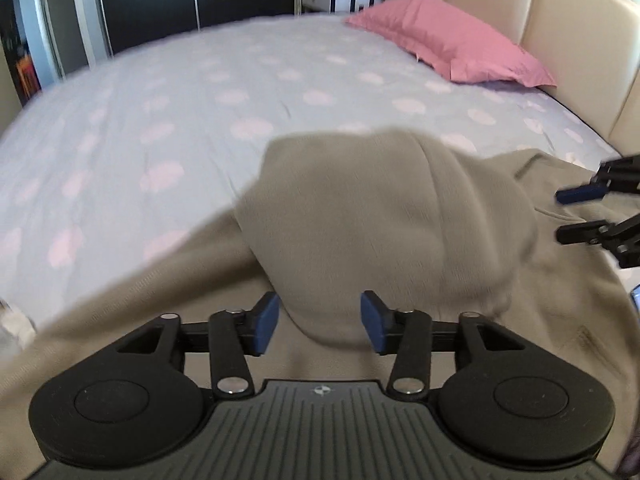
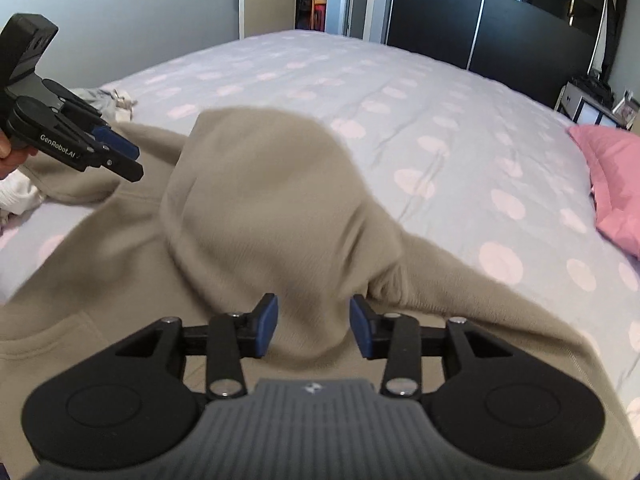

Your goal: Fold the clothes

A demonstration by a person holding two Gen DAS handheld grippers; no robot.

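Blue-padded fingers point(image 1: 267, 322) of the left gripper point(image 1: 320, 324) stand about half apart, and a rounded fold of the khaki hoodie point(image 1: 384, 216) bulges up into the gap between them; neither pad visibly presses the cloth. From the right wrist camera the right gripper point(image 2: 313, 326) shows the same: its fingers point(image 2: 362, 332) are parted to a middling width, with the hood's fabric rising between them but no pinch to be seen. Neither gripper has hold of anything.

That hoodie point(image 2: 256, 200) lies on the near part of the bed point(image 2: 400, 92), by the bed's near edge, its hood flopped over the body and its rounded crown pointing toward the far side of the mattress. One sleeve runs off to the left, the other to the right along the near edge, so the garment's long axis lies roughly along that edge. A pink pillow point(image 1: 448, 40) rests at the headboard point(image 1: 560, 12) end, well apart from the hoodie.
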